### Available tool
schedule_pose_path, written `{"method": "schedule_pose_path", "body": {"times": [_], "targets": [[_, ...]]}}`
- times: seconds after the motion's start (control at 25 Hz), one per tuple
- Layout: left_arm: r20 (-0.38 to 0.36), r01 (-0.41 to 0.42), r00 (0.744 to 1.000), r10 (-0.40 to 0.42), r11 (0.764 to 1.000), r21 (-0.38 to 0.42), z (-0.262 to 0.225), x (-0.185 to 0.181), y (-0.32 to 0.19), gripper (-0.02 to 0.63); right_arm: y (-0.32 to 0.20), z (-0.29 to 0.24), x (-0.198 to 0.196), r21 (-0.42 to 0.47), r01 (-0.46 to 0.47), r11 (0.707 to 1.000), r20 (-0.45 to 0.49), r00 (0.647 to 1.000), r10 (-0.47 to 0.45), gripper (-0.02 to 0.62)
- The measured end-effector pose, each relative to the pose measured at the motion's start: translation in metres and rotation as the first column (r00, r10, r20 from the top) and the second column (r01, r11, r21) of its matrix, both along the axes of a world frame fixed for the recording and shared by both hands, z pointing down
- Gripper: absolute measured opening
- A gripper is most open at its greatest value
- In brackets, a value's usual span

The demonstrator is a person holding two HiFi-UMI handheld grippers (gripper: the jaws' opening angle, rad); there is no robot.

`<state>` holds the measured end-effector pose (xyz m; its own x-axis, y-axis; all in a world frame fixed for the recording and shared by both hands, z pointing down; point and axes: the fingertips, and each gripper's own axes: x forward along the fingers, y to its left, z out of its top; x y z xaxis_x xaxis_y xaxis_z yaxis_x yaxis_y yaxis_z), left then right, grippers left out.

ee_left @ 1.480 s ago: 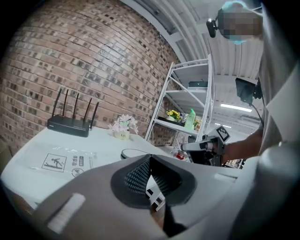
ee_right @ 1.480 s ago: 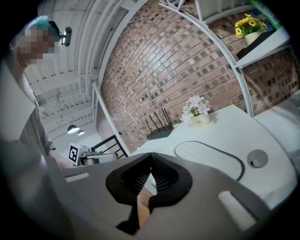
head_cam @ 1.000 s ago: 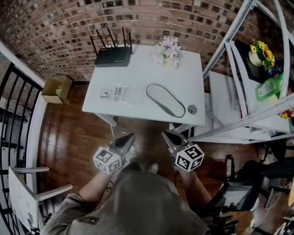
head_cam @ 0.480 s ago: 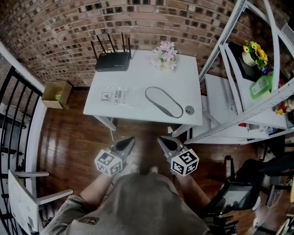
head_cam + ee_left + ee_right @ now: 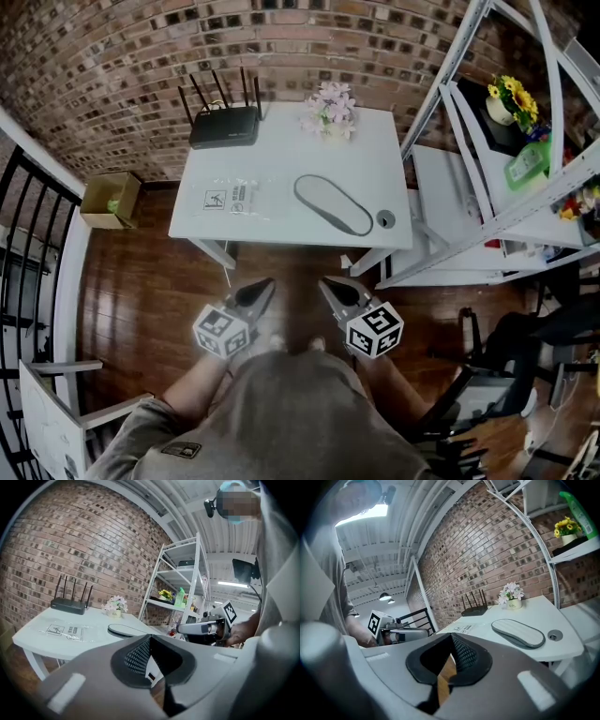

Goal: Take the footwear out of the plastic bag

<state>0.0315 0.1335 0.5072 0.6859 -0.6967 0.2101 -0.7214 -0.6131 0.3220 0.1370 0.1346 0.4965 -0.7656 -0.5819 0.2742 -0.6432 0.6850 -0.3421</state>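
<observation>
A flat grey piece of footwear (image 5: 333, 203) (image 5: 125, 630) (image 5: 518, 633) lies bare on the white table (image 5: 281, 150), right of centre. To its left a clear plastic bag (image 5: 234, 197) (image 5: 65, 631) (image 5: 464, 628) with printed labels lies flat. Both grippers are held in front of the table's near edge, over the wooden floor, apart from both things. My left gripper (image 5: 265, 284) (image 5: 149, 639) is shut with nothing in it. My right gripper (image 5: 325, 283) (image 5: 451, 641) is shut and empty too.
A black router (image 5: 223, 127) and a small pot of pale flowers (image 5: 330, 111) stand at the table's back. A small round fitting (image 5: 385, 220) sits near the footwear. A metal shelf rack (image 5: 487, 169) stands to the right, a cardboard box (image 5: 105, 200) and a black railing (image 5: 33, 244) to the left.
The right gripper has drifted a little toward the left one and the head view has shifted slightly. Nothing on the table has moved; both grippers stay shut.
</observation>
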Motion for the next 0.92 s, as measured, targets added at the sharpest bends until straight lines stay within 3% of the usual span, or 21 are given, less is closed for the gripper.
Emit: {"method": "schedule_pose_path", "body": {"times": [0.92], "targets": [[0.007,-0.023,1.000,0.023,1.000,-0.006,0.000,-0.014,0.002,0.002,0.007,-0.001,-0.018,0.009,0.006,1.000,-0.020,1.000,-0.006,0.012]]}}
